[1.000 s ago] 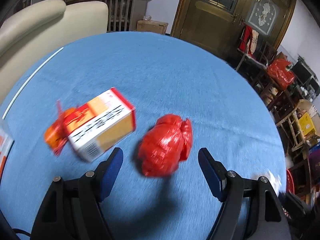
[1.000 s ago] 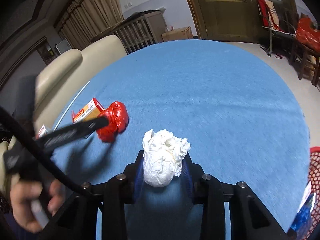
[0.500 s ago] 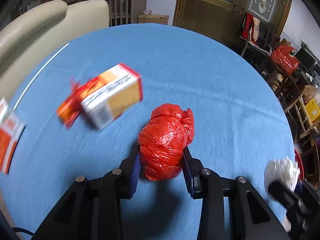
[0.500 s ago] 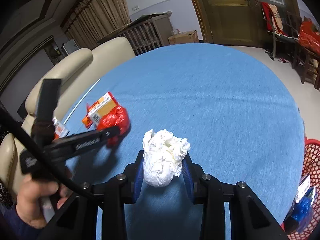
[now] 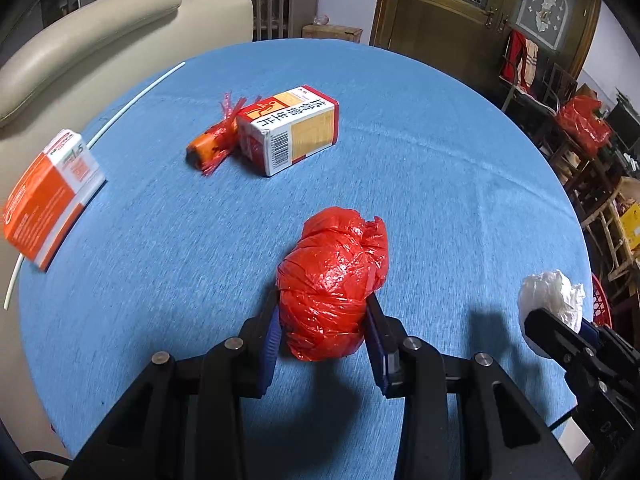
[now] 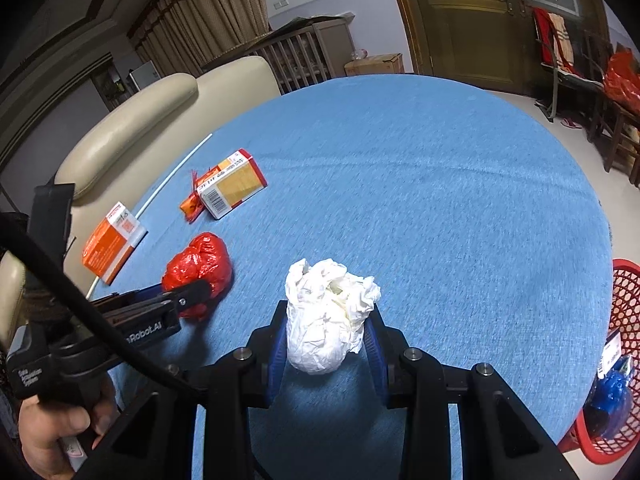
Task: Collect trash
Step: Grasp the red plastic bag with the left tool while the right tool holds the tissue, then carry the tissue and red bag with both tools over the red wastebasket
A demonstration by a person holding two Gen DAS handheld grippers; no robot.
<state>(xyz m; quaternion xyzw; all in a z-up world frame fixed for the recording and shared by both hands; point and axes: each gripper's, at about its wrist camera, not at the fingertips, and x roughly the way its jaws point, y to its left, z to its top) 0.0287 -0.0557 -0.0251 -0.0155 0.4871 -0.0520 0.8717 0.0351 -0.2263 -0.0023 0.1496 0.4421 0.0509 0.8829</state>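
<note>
Left gripper (image 5: 322, 320) has just been closing and now its pads squeeze the red bag (image 5: 334, 284), low centre of the left view, over the blue table (image 5: 440, 168). Right gripper (image 6: 327, 340) clamps the white paper wad (image 6: 328, 316), bottom centre of its own view. Upper left on the table lie a yellow-and-white box (image 5: 294, 128) touching an orange wrapper (image 5: 212, 146); an orange box (image 5: 46, 196) sits at the left edge. A red basket (image 6: 622, 320) shows at the right view's lower right edge. A hand (image 6: 52, 436) grips the left tool, bottom left.
</note>
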